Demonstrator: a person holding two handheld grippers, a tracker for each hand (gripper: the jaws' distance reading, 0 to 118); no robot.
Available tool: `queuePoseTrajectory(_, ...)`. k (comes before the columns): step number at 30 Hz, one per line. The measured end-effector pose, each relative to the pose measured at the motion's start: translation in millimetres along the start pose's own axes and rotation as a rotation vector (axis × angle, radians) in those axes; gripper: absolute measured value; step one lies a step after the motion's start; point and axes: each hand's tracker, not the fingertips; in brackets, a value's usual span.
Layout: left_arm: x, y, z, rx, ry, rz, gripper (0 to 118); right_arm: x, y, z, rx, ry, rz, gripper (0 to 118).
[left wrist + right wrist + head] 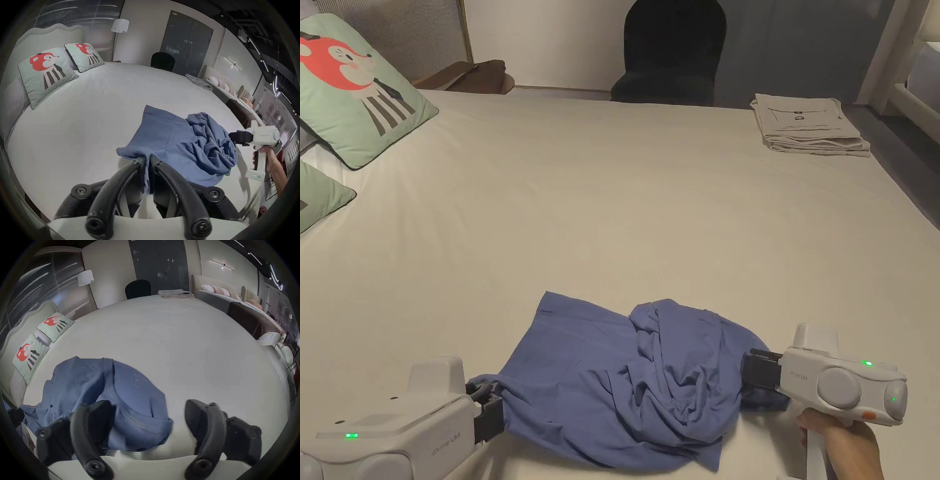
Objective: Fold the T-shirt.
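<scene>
While the pale bed (650, 187) spreads wide, the blue T-shirt (625, 381) lies bunched near its front edge; the left hand-held gripper (146, 160) pinches the shirt's left corner, and the right hand-held gripper (148, 414) stands spread apart at its right side.

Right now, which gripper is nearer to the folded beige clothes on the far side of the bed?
The right. The right gripper is open at the blue T-shirt's right edge, on the side of the folded beige clothes. The left gripper is shut on the T-shirt's left edge, farther away.
</scene>
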Motion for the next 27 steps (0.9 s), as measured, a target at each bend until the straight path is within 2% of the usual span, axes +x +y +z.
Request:
queuePoseTrajectory(2, 1.0, -1.7, -0.8, -0.003, -0.001, -0.002, 2, -5.1, -2.8, -4.6, -0.035, 0.021, 0.029, 70)
queuePoseTrajectory(5, -0.2, -4.6, -1.7, -0.006, -0.005, 0.003, 2, -10.4, -6.3, -2.9, -0.033, 0.038, 0.052, 46)
queuePoseTrajectory(8, -1.3, -6.5, -0.5, -0.007, -0.014, 0.012, 2, -12.8, -4.8, 5.1, -0.029, 0.071, 0.064, 6)
queuePoseTrajectory(11, -1.6, -5.7, 3.7, 0.003, -0.02, 0.019, 2, -15.4, -0.3, 27.8, 0.06, 0.04, 0.085, 6)
queuePoseTrajectory(17, -9.2, 25.9, 12.6, 0.068, -0.064, 0.055, 2, -22.6, 34.2, 89.8, 0.235, 0.026, 0.179, 6)
queuePoseTrajectory(22, -11.1, 90.6, 18.4, 0.164, -0.088, 0.048, 2, -28.6, 86.2, 131.9, 0.373, 0.008, 0.238, 6)
queuePoseTrajectory(27, -4.9, 167.1, 22.2, 0.282, -0.03, -0.028, 2, -31.1, 143.6, 158.0, 0.49, -0.042, 0.28, 6)
